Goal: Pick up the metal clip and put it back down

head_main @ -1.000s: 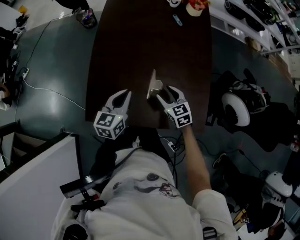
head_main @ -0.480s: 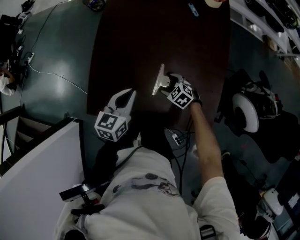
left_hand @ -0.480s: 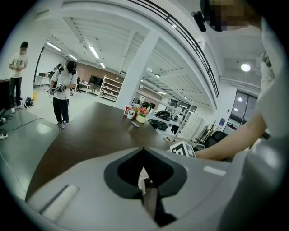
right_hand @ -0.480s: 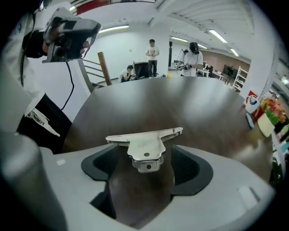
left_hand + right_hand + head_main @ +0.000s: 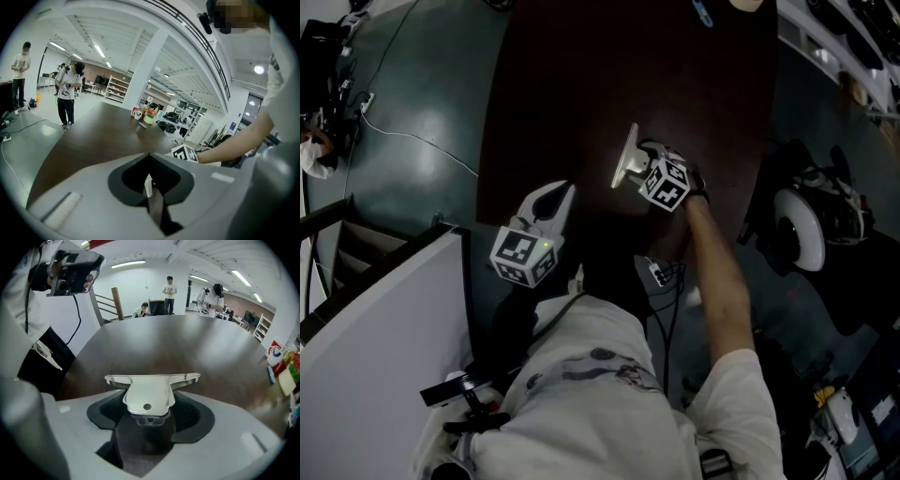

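The dark table is filling the upper middle of the head view. At lower left, the left gripper is hovering by the table's near edge, jaws pressed together. Right of centre, the right gripper is pointing down. Its jaws have just been closing slightly but are standing apart, straddling the metal clip, which is sitting on the table.

One metal clip, one table

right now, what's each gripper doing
left gripper: tongs closed, empty
right gripper: tongs open, just been closing a little, metal clip between them, not gripped
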Demonstrator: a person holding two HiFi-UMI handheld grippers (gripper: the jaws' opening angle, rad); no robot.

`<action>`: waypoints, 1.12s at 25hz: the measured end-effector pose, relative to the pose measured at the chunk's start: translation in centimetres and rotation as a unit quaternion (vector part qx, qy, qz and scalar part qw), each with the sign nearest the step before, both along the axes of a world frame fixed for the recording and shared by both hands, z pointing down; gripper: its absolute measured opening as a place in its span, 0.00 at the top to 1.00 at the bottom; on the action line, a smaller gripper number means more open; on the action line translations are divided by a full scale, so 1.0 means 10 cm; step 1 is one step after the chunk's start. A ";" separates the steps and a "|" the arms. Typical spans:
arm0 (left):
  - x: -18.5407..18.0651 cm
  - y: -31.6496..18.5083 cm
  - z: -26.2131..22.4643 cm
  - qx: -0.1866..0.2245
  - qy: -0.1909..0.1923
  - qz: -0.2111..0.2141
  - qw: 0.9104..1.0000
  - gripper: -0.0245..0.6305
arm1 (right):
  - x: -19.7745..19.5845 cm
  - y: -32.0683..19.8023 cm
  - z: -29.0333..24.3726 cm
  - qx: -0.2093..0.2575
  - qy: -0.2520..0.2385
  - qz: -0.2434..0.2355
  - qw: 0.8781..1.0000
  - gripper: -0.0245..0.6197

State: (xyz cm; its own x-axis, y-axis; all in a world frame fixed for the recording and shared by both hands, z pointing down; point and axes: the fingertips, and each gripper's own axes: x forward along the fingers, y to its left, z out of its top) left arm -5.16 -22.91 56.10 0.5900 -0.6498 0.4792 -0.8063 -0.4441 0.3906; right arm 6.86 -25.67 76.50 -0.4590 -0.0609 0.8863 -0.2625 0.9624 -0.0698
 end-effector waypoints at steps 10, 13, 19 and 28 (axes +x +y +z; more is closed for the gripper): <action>-0.02 0.03 -0.03 0.007 0.004 0.003 1.000 0.97 | 0.07 -0.02 -0.16 0.009 -0.029 0.080 0.996 0.51; -0.01 -0.01 -0.07 0.016 0.011 0.002 1.000 0.97 | 0.13 -0.07 -0.43 0.019 -0.083 0.161 0.983 0.51; 0.03 -0.15 -0.30 0.053 0.035 0.001 0.998 0.97 | 0.22 -0.11 -1.27 0.046 -0.225 0.324 0.918 0.51; 0.00 -0.42 -0.86 0.136 0.074 -0.007 0.988 0.97 | 0.26 -0.13 -2.82 0.146 -0.382 0.441 0.799 0.51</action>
